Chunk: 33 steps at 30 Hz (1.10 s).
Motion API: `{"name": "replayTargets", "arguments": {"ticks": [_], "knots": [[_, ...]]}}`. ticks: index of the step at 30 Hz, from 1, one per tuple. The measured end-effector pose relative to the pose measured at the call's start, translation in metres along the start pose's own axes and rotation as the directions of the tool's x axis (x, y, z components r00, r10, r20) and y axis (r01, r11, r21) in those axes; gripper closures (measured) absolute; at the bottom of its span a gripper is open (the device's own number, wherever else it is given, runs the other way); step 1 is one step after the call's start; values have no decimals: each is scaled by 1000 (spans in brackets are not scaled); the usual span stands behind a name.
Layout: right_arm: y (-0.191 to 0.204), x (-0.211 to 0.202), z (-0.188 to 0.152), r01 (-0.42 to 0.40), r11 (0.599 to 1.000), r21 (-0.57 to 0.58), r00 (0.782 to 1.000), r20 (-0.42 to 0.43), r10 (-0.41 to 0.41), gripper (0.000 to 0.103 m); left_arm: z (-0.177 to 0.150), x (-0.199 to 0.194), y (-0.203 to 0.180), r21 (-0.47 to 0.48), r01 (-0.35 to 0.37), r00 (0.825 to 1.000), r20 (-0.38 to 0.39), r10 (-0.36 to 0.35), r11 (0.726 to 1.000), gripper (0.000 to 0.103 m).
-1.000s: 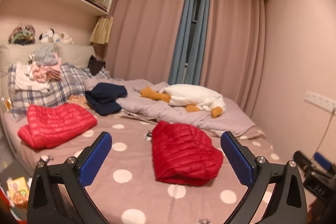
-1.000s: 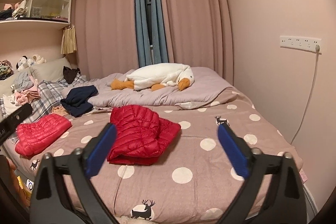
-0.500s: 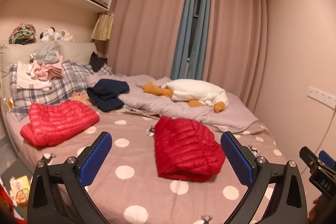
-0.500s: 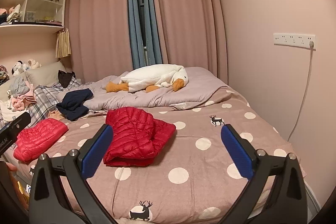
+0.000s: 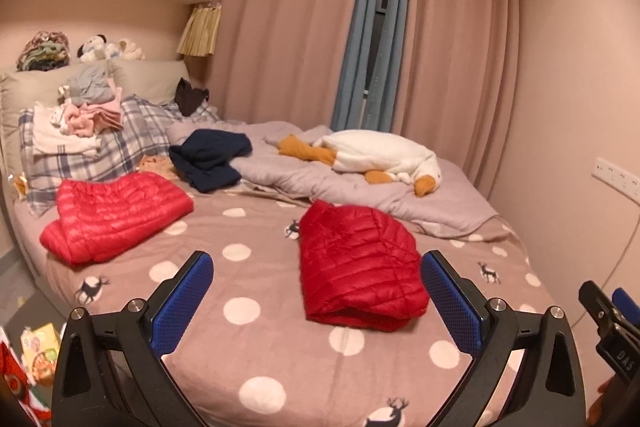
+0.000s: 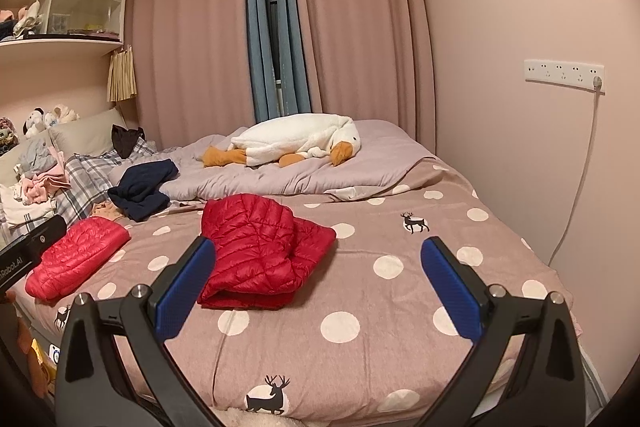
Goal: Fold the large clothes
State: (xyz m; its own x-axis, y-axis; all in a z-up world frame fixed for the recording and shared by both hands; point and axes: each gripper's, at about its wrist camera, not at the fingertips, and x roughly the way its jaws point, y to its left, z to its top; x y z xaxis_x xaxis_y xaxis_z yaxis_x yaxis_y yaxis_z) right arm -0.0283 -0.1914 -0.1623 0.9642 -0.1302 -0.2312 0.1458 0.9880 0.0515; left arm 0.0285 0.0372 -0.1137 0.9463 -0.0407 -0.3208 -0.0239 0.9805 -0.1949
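A folded red down jacket lies in the middle of the polka-dot bed; it also shows in the right wrist view. A second folded red down jacket lies at the bed's left side, also in the right wrist view. My left gripper is open and empty, held above the bed's near edge, short of the middle jacket. My right gripper is open and empty, held above the bed to the right of that jacket.
A dark navy garment lies behind the jackets on a grey duvet. A white goose plush lies on the duvet. A clothes pile sits on plaid pillows at left. The pink wall with a socket strip borders the bed on the right.
Both grippers have drawn back and risen slightly from the bed; the jackets look smaller and lower in view. Both stay open. Nothing on the bed has moved.
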Motion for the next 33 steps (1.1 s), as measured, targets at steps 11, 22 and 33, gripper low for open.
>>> {"name": "replayTargets", "arguments": {"ticks": [11,22,33], "knots": [[0,2,0,-3,1000,5,1000,-8,3,0,0,0,0,13,-7,1000,-1,7,1000,1],[0,2,-1,2,1000,3,1000,-9,-2,0,0,0,-3,33,-2,1000,3,2,999,1],[1,2,-2,1,1000,-4,1000,-11,-1,0,-1,-1,-6,56,2,1000,1,-2,998,1]]}}
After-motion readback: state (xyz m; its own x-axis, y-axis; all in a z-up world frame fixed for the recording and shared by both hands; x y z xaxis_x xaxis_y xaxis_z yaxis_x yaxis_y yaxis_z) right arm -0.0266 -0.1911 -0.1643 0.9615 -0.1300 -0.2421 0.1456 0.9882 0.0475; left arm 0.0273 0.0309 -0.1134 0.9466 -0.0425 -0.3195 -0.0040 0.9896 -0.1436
